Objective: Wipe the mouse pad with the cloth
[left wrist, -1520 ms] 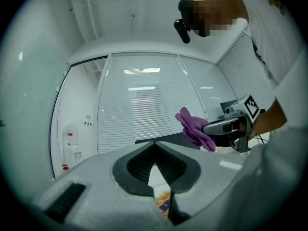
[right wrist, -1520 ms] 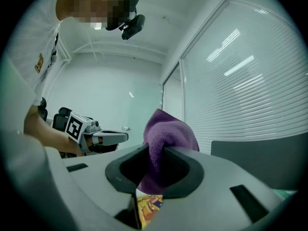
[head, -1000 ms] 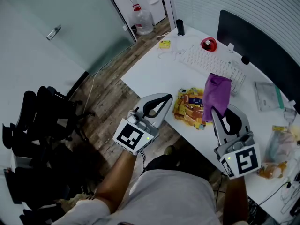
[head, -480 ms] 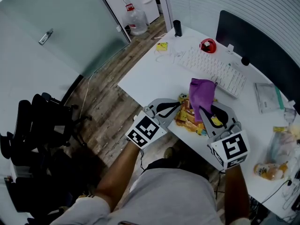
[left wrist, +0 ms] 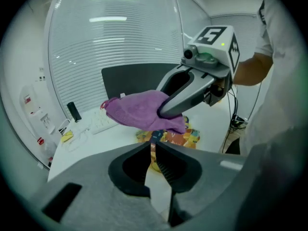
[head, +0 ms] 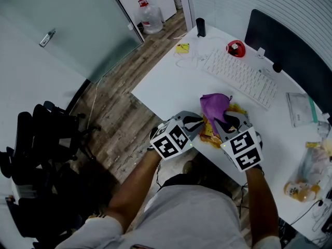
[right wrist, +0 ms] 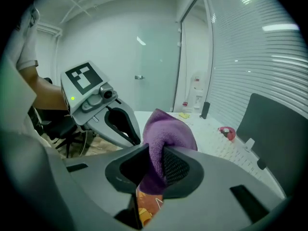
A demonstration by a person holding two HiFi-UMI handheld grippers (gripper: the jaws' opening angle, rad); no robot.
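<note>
Left gripper [left wrist: 154,147]: jaws together, empty, tips over the near desk [head: 171,84] edge just beside the pad [head: 208,133]. Right gripper [right wrist: 156,150]: clamped on the purple cloth [right wrist: 169,129], which is bunched over the pad. Can't tell if it touches. Further back: keyboard [head: 241,78], then monitor [head: 290,43].

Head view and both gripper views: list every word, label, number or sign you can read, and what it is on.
None can be read.
Left gripper and right gripper: square black-and-white markers, no letters.
Mouse pad: colourful print, too blurred to read.
Keyboard: key legends too small.
Cloth: plain purple, no print.
</note>
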